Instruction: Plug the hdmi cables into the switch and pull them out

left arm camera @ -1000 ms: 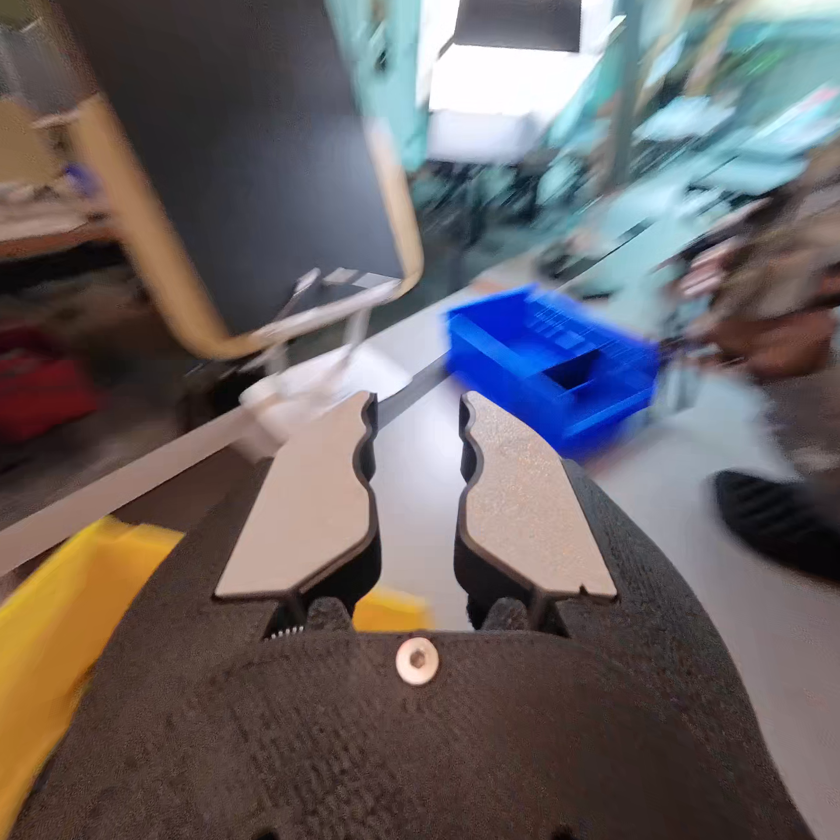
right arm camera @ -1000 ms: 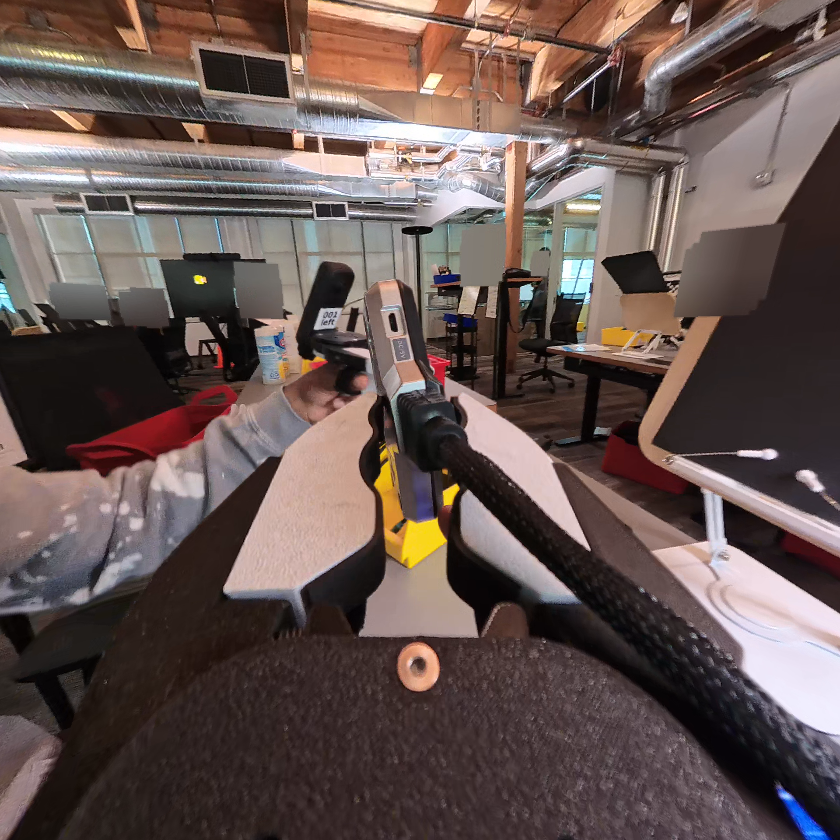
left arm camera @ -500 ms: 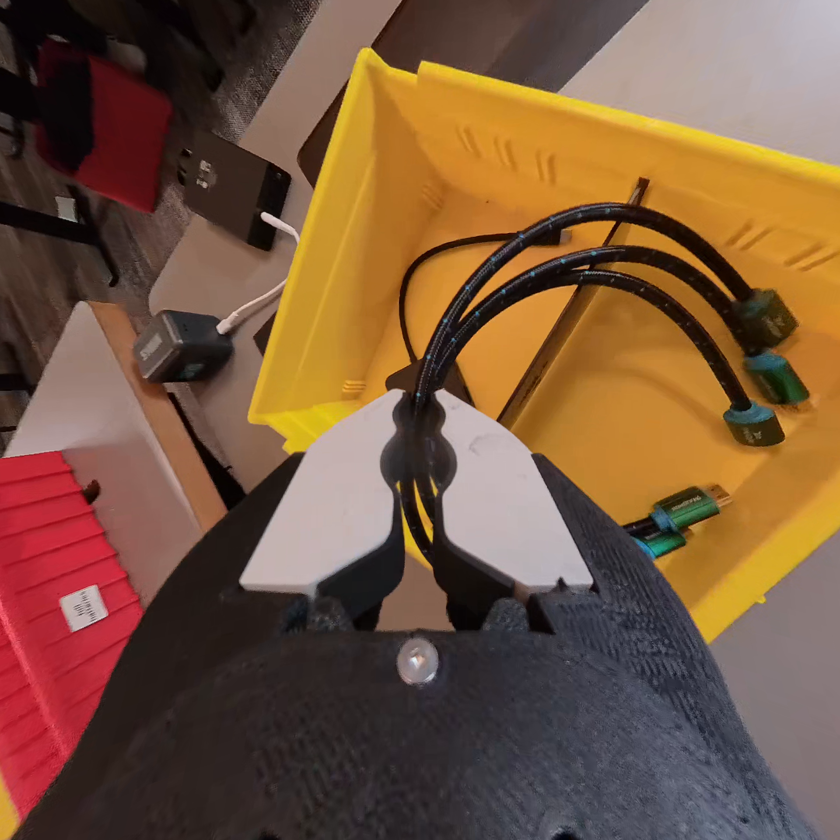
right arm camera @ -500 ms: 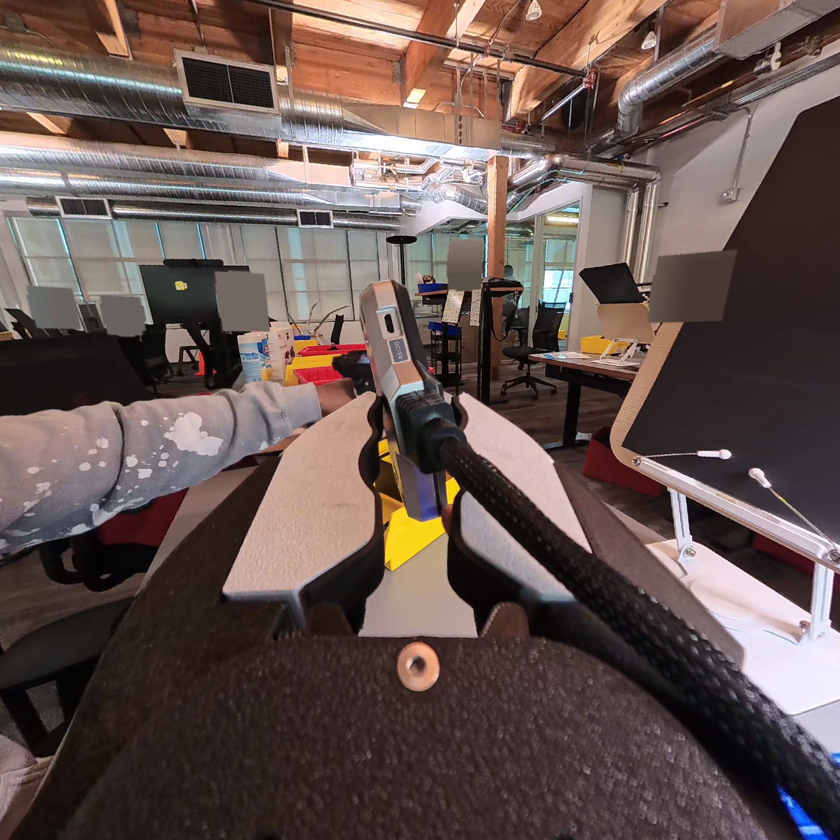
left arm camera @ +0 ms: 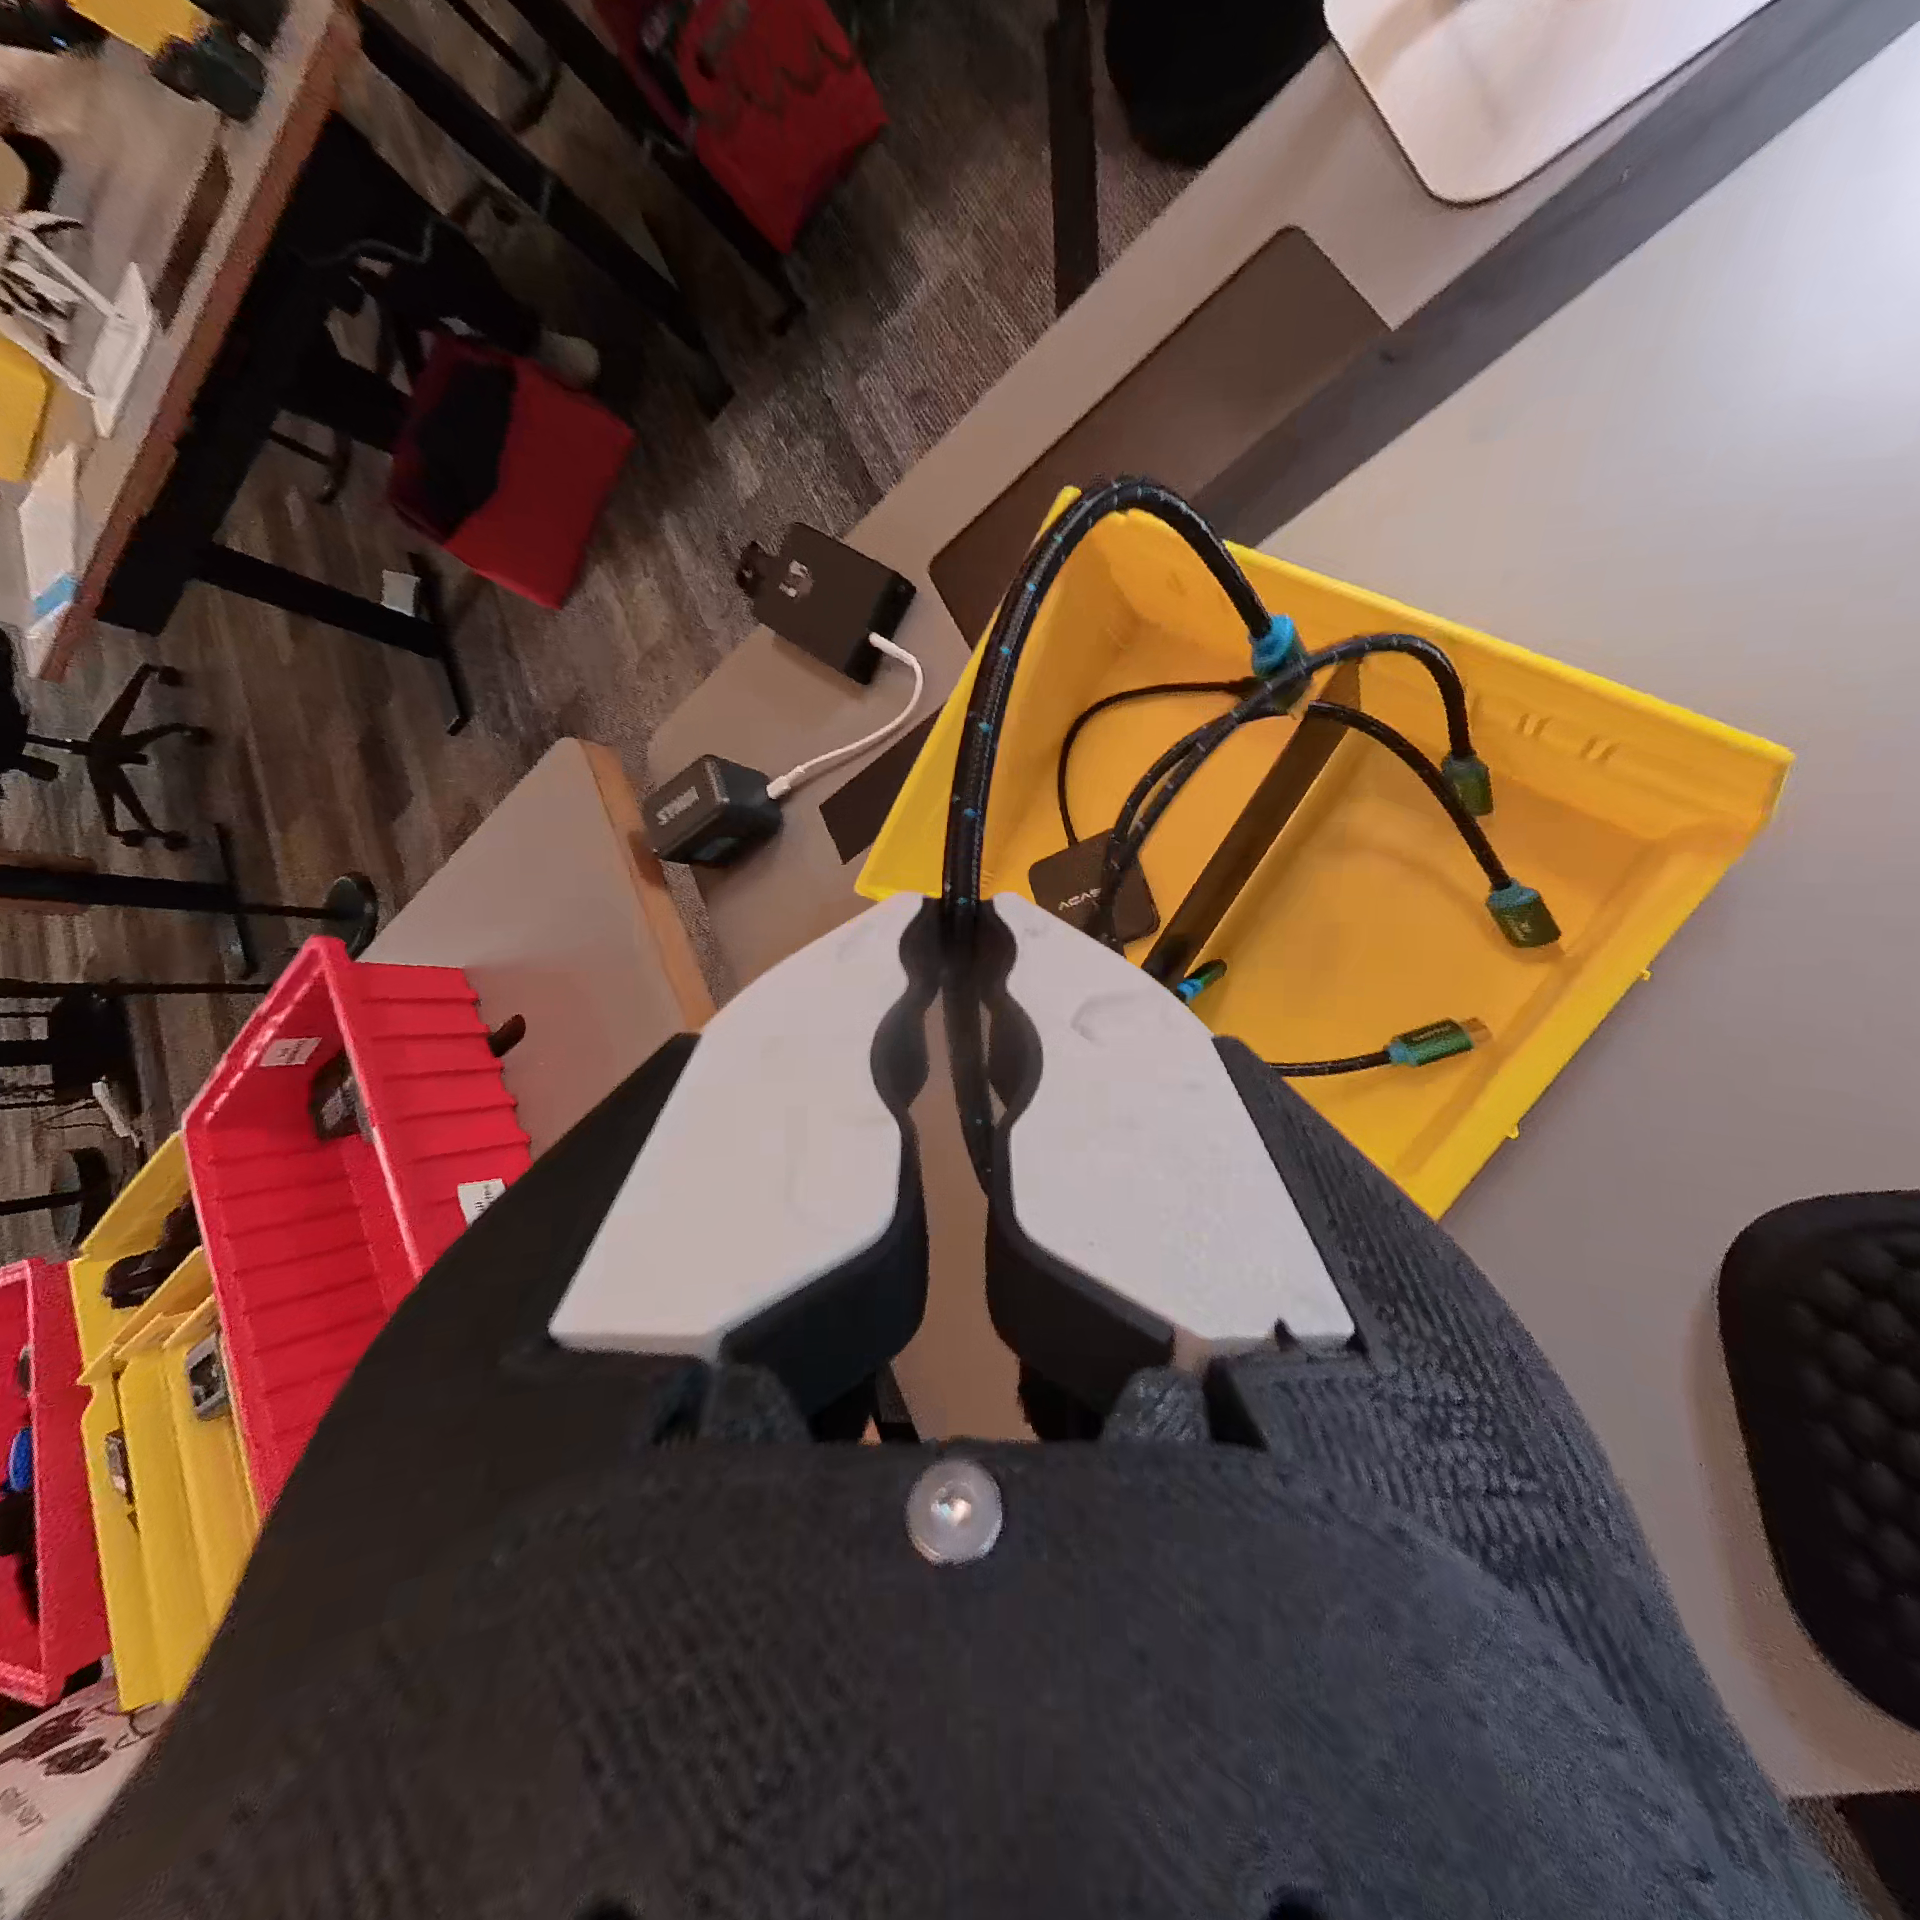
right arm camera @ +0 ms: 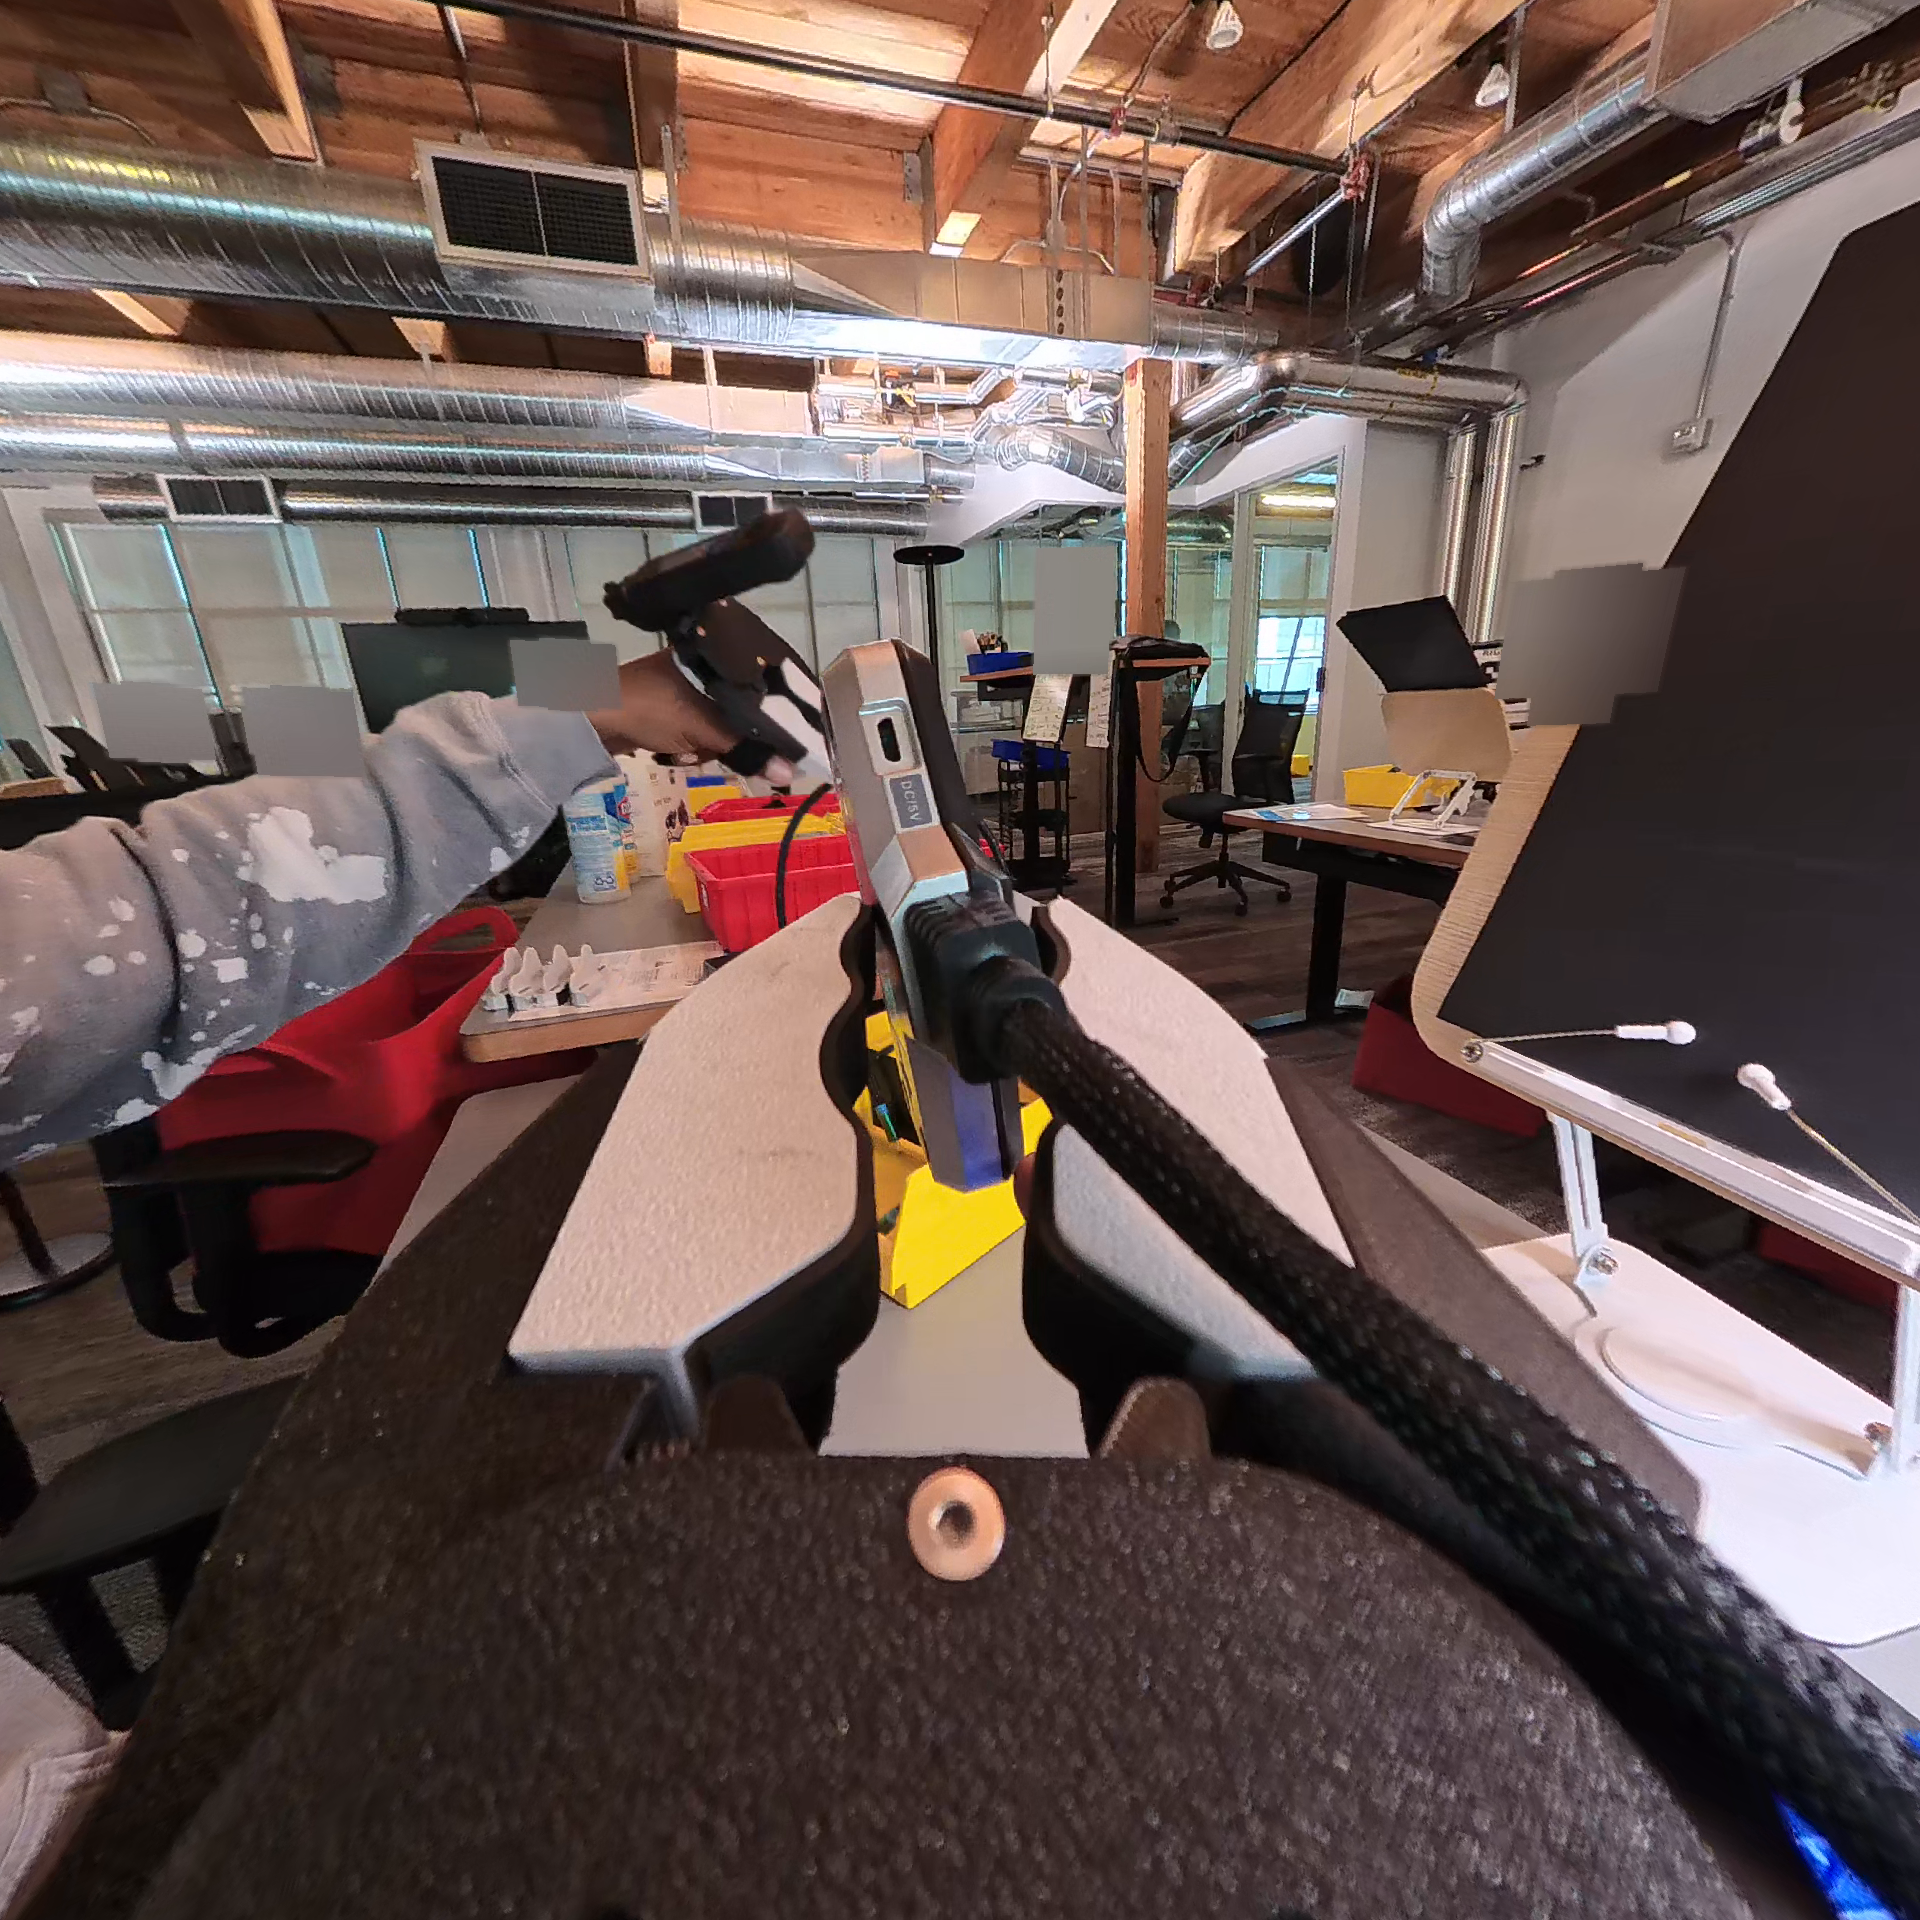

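Left tool [left arm camera: 961,935] pinches braided cable [left arm camera: 997,686]; right tool [right arm camera: 951,935] clamps switch [right arm camera: 904,831].

Left wrist view looks steeply down from above onto the yellow bin [left arm camera: 1621,997] on the desk [left arm camera: 1621,499]; right wrist view faces level across the room — both catch that bin [right arm camera: 940,1226].

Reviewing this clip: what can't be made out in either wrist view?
- Left wrist view: the plug of the lifted HDMI cable points away, so its tip is unseen.
- Right wrist view: the switch's other ports, hidden by the right gripper's fingers; thick cable cut off at the edge.
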`<act>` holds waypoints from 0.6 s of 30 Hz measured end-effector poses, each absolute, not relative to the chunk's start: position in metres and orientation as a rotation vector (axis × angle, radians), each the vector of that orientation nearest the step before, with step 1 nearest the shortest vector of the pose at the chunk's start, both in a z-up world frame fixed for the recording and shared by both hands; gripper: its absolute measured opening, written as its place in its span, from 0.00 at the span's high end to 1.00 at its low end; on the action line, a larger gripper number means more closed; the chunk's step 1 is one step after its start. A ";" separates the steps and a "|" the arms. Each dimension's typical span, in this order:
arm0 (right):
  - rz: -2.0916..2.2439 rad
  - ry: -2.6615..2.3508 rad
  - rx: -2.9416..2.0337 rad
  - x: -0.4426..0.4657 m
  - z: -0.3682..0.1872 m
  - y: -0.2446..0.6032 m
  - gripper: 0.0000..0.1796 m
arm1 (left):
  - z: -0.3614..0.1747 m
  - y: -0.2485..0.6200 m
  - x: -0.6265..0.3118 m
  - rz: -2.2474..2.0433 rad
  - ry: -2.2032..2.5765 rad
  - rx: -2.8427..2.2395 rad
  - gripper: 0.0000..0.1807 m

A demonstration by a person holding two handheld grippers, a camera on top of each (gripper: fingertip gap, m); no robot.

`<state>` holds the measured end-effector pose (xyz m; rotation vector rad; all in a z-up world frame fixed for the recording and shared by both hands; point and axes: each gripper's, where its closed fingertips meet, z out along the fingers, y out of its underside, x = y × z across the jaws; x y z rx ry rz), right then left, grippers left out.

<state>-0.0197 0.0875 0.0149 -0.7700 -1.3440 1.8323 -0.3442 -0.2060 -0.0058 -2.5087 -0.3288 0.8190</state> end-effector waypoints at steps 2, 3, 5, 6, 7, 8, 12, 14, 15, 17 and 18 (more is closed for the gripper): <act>1.834 -1.343 -0.768 -0.020 0.015 0.087 0.85 | 0.006 -0.210 -0.342 0.845 -0.339 -2.459 0.96; 1.834 -1.342 -0.768 -0.020 0.015 0.087 0.85 | 0.012 -0.213 -0.342 0.857 -0.347 -2.432 0.96; 1.833 -1.343 -0.767 -0.020 0.015 0.087 0.85 | 0.028 -0.218 -0.343 0.912 -0.369 -2.359 0.96; 1.833 -1.344 -0.768 -0.020 0.014 0.087 0.85 | 0.038 -0.220 -0.343 0.935 -0.383 -2.316 0.96; 1.834 -1.344 -0.770 -0.021 0.014 0.087 0.85 | 0.051 -0.221 -0.343 0.951 -0.396 -2.261 0.96; 1.836 -1.343 -0.773 -0.022 0.013 0.087 0.85 | 0.065 -0.222 -0.341 0.957 -0.408 -2.205 0.96; 1.844 -1.341 -0.785 -0.025 0.010 0.089 0.85 | 0.119 -0.211 -0.319 0.806 -0.420 -1.997 0.96; 1.849 -1.339 -0.786 -0.025 0.010 0.089 0.85 | 0.122 -0.190 -0.294 0.559 -0.401 -1.950 0.96; 1.850 -1.339 -0.785 -0.024 0.010 0.088 0.85 | 0.116 -0.178 -0.280 0.421 -0.388 -1.932 0.96; 1.848 -1.339 -0.781 -0.023 0.011 0.087 0.85 | 0.088 -0.153 -0.250 0.138 -0.379 -1.909 0.96; 1.845 -1.339 -0.778 -0.022 0.012 0.087 0.85 | 0.065 -0.142 -0.236 0.010 -0.380 -1.903 0.96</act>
